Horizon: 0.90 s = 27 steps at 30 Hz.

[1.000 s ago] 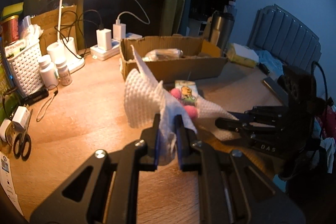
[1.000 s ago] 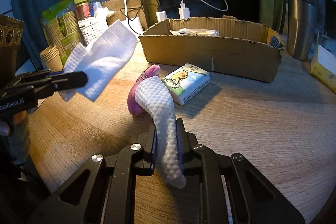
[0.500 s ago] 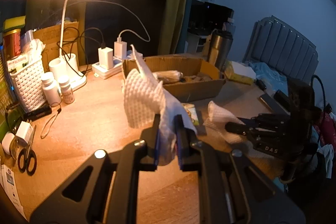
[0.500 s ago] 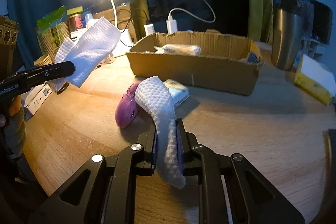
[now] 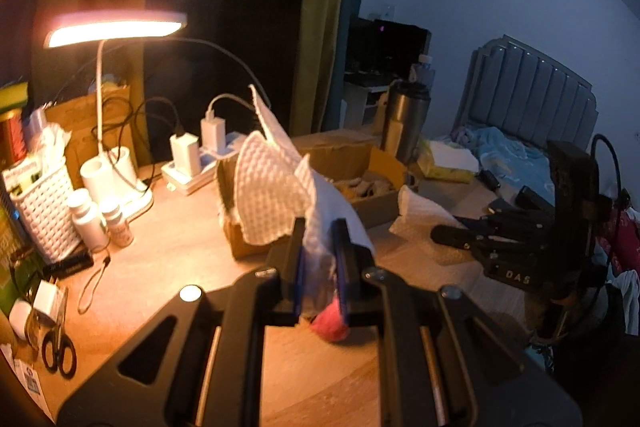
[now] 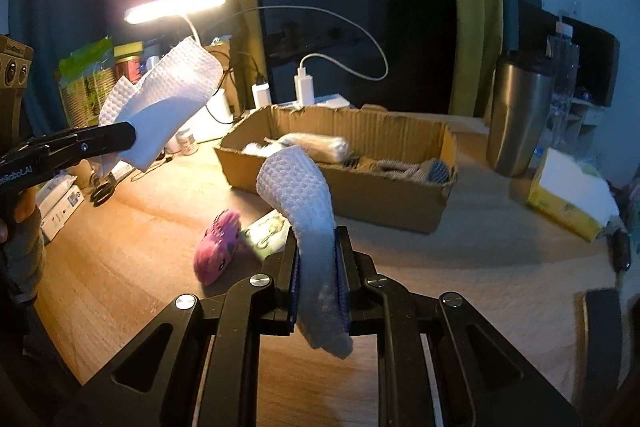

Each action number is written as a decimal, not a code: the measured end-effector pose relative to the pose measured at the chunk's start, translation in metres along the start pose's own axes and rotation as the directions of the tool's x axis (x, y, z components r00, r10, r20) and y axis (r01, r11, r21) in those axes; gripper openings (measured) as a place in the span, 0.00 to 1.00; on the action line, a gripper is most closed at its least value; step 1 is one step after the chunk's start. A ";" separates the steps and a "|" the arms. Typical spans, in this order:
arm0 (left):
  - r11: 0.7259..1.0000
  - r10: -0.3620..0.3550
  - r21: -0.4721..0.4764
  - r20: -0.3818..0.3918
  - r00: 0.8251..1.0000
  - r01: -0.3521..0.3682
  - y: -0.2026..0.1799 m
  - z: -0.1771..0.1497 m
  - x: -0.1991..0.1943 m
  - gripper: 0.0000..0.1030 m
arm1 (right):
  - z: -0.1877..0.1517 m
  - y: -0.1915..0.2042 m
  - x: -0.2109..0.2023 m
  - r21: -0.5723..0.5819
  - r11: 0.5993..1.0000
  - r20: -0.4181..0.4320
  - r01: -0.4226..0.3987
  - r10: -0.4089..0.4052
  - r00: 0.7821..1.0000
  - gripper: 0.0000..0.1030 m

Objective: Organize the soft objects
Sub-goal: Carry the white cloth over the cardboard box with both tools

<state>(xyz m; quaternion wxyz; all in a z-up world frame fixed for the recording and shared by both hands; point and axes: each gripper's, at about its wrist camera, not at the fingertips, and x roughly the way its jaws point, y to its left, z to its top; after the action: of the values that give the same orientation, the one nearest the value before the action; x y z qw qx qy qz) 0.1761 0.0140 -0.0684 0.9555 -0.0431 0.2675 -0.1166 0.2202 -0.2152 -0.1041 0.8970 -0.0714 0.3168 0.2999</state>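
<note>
Both grippers have risen since a second ago — the desk (image 6: 480, 259) sits lower in each view. The left gripper (image 5: 320, 263) pinches a white waffle cloth (image 5: 272, 199), jaws closed narrow on it, held up in the air over the desk's left side. The right gripper (image 6: 318, 267) clamps the second white cloth (image 6: 308, 203), which arches up in front of the cardboard box (image 6: 360, 187). On the desk below lie a pink plush toy (image 6: 218, 251) and, just beside it, a tissue pack (image 6: 268, 231) — both near the box's front wall.

White waffle-textured cloths (image 6: 298, 193), pink plush (image 6: 219, 253)
</note>
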 end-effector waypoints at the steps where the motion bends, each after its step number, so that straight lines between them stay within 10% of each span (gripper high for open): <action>1: 1.000 -0.003 0.005 0.007 1.000 0.003 -0.002 0.003 0.001 0.12 | 0.002 -0.001 -0.001 -0.003 1.000 0.004 0.005 -0.005 1.000 0.16; 27: 0.995 -0.030 0.096 0.143 0.989 0.016 -0.043 0.055 0.048 0.12 | 0.073 -0.042 0.006 -0.053 0.992 0.126 0.115 -0.107 0.986 0.16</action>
<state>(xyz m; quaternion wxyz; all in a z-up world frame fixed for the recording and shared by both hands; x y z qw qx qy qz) 0.2366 -0.0379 -0.0390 0.9719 -0.0092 0.1912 -0.1369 0.2866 -0.2230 -0.0525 0.9275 -0.0975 0.2474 0.2628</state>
